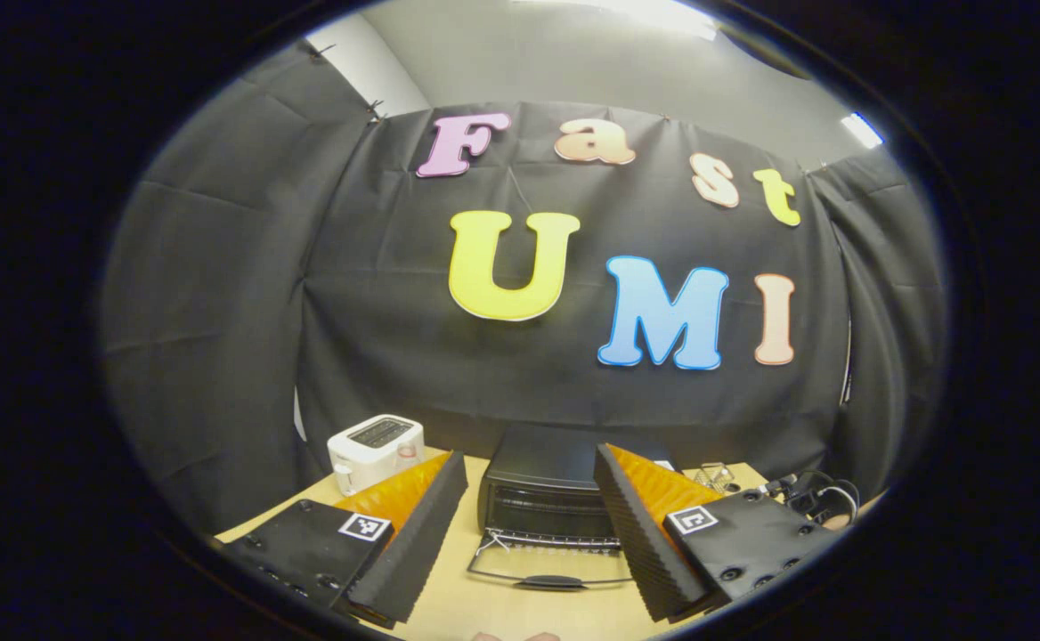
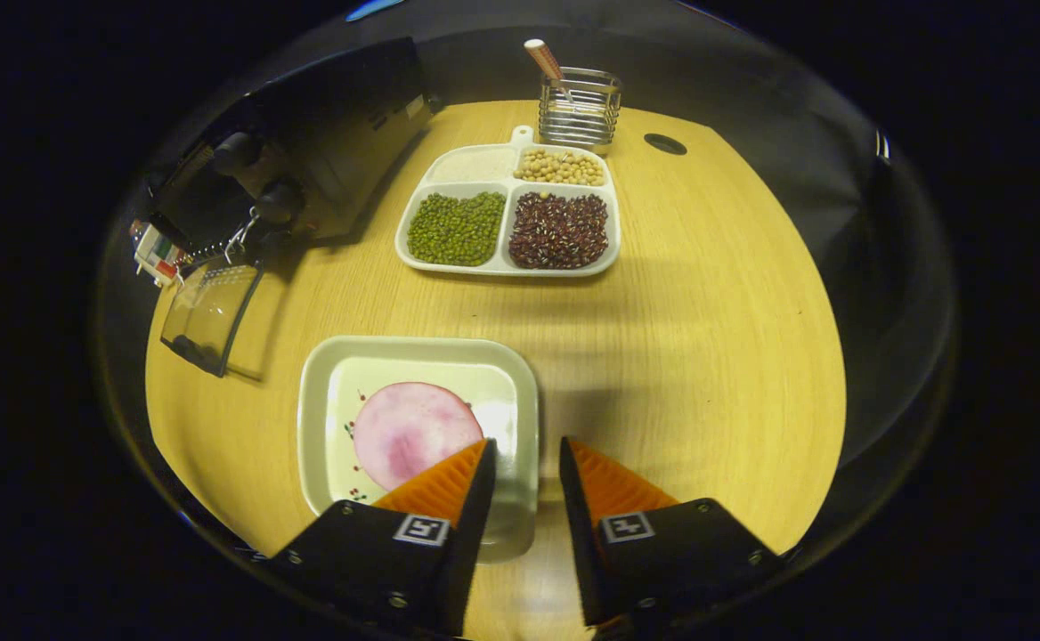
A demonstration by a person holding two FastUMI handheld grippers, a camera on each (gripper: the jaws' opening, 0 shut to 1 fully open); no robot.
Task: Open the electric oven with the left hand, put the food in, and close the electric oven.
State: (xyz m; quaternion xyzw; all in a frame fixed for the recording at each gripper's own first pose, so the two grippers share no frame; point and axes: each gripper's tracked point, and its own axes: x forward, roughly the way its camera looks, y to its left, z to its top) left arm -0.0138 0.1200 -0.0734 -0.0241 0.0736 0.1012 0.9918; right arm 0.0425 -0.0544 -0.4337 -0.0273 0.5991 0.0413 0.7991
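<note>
In the left gripper view the black electric oven stands at the back of the table, its glass door folded down flat towards me. My left gripper hangs open in front of it, holding nothing. In the right gripper view a pale square plate carries a round pink slice of food and rests on the wooden table. My right gripper is open and straddles the plate's right rim, one finger over the plate and one outside it. The oven with its lowered door is at the upper left.
A white toaster stands left of the oven, and cables lie to its right. Beyond the plate sits a divided tray of beans, with a wire holder behind it. A dark round hole marks the table's far edge.
</note>
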